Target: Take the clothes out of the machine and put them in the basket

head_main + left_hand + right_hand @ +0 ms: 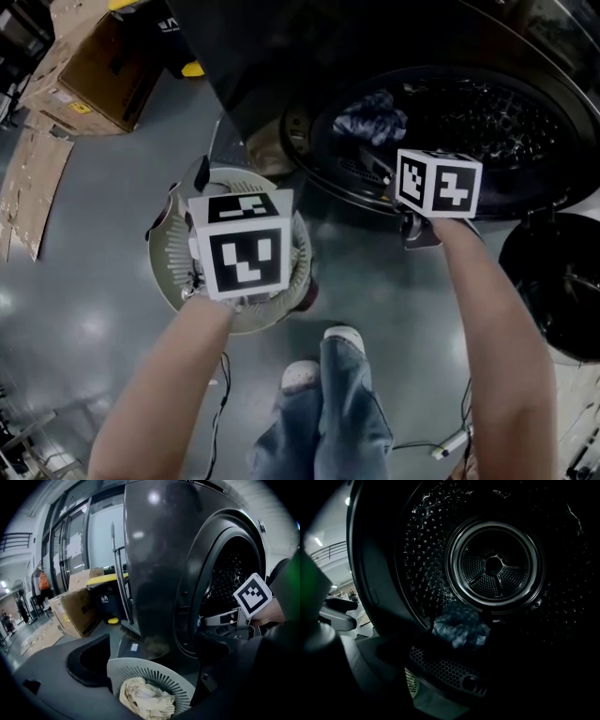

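While the left tool (150, 667) is held wide and empty over the round white slatted basket (161, 676), crumpled cream cloth (145, 698) seen inside, right tool (457, 656) spread before a dark blue garment (459, 627), at the mouth of the black drum (494, 569).

The machine (281, 56) has its round mouth wide open, with the door (553, 281) swung clear to the right. Inside the drum (497, 569), a blue garment (459, 626) lies at the front lip, with open room above and behind it. The basket (154, 673) stands on the floor just before the machine, top open, a cream cloth (146, 698) low inside. A broom (123, 597) leans at the machine's side, beyond the basket.
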`<state>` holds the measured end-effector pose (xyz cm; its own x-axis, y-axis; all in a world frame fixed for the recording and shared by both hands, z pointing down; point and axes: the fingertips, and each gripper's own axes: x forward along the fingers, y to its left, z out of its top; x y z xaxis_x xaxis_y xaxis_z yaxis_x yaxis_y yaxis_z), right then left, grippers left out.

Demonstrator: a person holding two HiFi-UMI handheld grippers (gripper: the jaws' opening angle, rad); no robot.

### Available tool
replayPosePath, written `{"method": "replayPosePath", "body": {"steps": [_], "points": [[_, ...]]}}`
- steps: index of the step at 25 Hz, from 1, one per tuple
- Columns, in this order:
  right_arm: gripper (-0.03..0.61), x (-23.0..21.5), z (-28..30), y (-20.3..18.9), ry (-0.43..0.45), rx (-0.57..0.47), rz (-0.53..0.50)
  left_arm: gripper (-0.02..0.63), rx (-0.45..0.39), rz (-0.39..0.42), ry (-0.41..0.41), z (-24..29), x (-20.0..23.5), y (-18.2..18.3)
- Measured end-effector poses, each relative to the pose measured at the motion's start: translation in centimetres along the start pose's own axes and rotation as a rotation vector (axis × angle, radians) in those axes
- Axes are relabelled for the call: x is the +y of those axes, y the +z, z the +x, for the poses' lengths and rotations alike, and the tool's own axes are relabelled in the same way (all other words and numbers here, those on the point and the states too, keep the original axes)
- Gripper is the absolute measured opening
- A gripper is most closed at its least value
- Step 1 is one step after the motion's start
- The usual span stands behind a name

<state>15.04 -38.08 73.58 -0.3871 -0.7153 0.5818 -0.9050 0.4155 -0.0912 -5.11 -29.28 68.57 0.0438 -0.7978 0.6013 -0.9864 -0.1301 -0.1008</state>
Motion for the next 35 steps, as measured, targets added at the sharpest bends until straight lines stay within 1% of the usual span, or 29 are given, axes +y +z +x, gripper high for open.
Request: {"method": "replayPosePath", "body": {"steps": [4, 8, 10, 12, 15, 18, 19, 20, 21, 22, 23, 24, 25, 28, 29, 35], "points": [[0.518, -0.2, 2.0, 0.3, 0.007, 0.051, -0.041, 0.563, -0.022, 0.021, 0.021, 0.3, 0.6, 0.3], [0.518, -0.9, 4.3, 0.1, 0.006, 0.114, -0.061, 0.563, -0.065, 0.046, 0.014, 0.5, 0.5, 0.9], [0.520, -1.7, 5.5, -0.2, -0.009, 0.159, -0.082, 0.563, -0.095, 0.063, 0.008, 0.5, 0.3, 1.3], [0.522, -2.3, 6.7, -0.6, -0.023, 0.198, -0.095, 0.563, -0.117, 0.063, -0.001, 0.6, 0.3, 1.5], [0.523, -2.8, 8.5, -1.2, -0.034, 0.251, -0.082, 0.563, -0.136, 0.044, -0.015, 0.9, 0.2, 1.9], [0.518, -3.6, 9.5, -2.0, -0.072, 0.303, -0.066, 0.563, -0.146, 0.055, -0.024, 1.2, 0.0, 2.4], [0.517, -3.7, 9.7, -2.3, -0.079, 0.318, -0.075, 0.563, -0.151, 0.056, -0.027, 1.3, -0.1, 2.5], [0.500, -3.7, 9.8, -2.5, -0.083, 0.333, -0.110, 0.563, -0.155, 0.054, -0.029, 1.3, -0.1, 2.6], [0.393, -3.8, 9.7, -2.8, -0.087, 0.349, -0.177, 0.563, -0.156, 0.051, -0.030, 1.3, -0.1, 2.6], [0.117, -3.7, 9.6, -3.0, -0.092, 0.358, -0.265, 0.563, -0.154, 0.048, -0.030, 1.3, -0.1, 2.5], [0.037, -3.6, 9.4, -3.0, -0.094, 0.350, -0.341, 0.563, -0.151, 0.045, -0.029, 1.2, 0.0, 2.4], [0.035, -3.5, 9.2, -2.7, -0.092, 0.327, -0.382, 0.563, -0.147, 0.042, -0.028, 1.2, 0.1, 2.3], [0.034, -3.4, 8.9, -2.2, -0.088, 0.293, -0.384, 0.563, -0.141, 0.041, -0.027, 1.1, 0.2, 2.2], [0.034, -3.3, 7.2, -0.6, -0.085, 0.196, -0.299, 0.563, -0.114, 0.032, -0.027, 0.6, 0.4, 1.9], [0.032, -3.0, 6.5, -0.2, -0.085, 0.174, -0.285, 0.562, -0.104, 0.029, -0.027, 0.4, 0.4, 1.8], [0.032, -0.8, 1.9, 1.9, -0.059, 0.076, -0.286, 0.563, -0.057, 0.029, -0.044, -2.1, 0.0, 2.5]]}}
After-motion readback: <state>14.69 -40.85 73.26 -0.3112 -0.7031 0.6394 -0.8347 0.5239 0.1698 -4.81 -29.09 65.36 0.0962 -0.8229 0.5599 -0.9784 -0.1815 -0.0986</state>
